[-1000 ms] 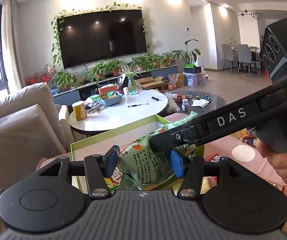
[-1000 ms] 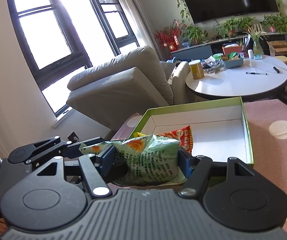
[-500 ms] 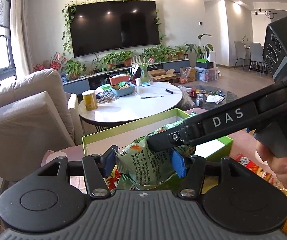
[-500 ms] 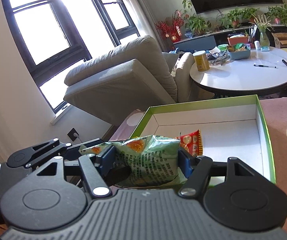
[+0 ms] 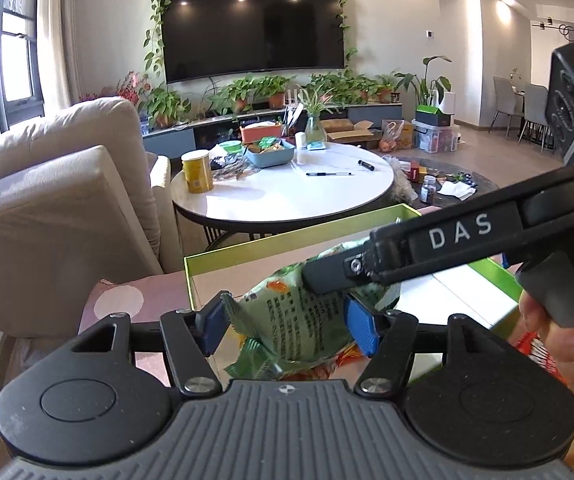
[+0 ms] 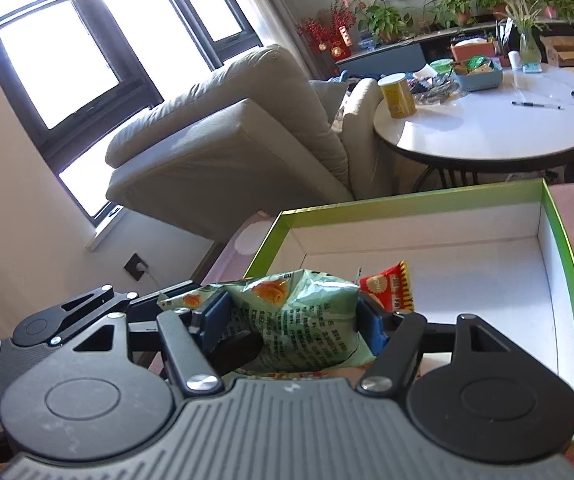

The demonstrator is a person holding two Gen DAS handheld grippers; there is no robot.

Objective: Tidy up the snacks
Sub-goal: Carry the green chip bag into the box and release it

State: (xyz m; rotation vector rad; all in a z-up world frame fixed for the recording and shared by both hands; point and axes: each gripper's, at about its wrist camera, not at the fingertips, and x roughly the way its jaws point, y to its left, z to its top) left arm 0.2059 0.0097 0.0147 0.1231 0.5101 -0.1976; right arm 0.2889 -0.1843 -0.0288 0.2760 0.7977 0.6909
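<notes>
Left jaws just widened around green snack bag (image 5: 303,320); right jaws stay clamped on it

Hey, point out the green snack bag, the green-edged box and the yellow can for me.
green snack bag (image 6: 307,320), right wrist view, printed front panel.
green-edged box (image 6: 407,204), right wrist view, far green rim.
yellow can (image 5: 197,172), left wrist view, side wall.

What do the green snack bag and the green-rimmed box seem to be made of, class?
Snack bag: thin plastic or foil film, glossy; it crinkles, reflects light and has a serrated sealed edge. Box: probably cardboard, matte white inside with green edging; its thin, straight walls meet at folded corners.
</notes>
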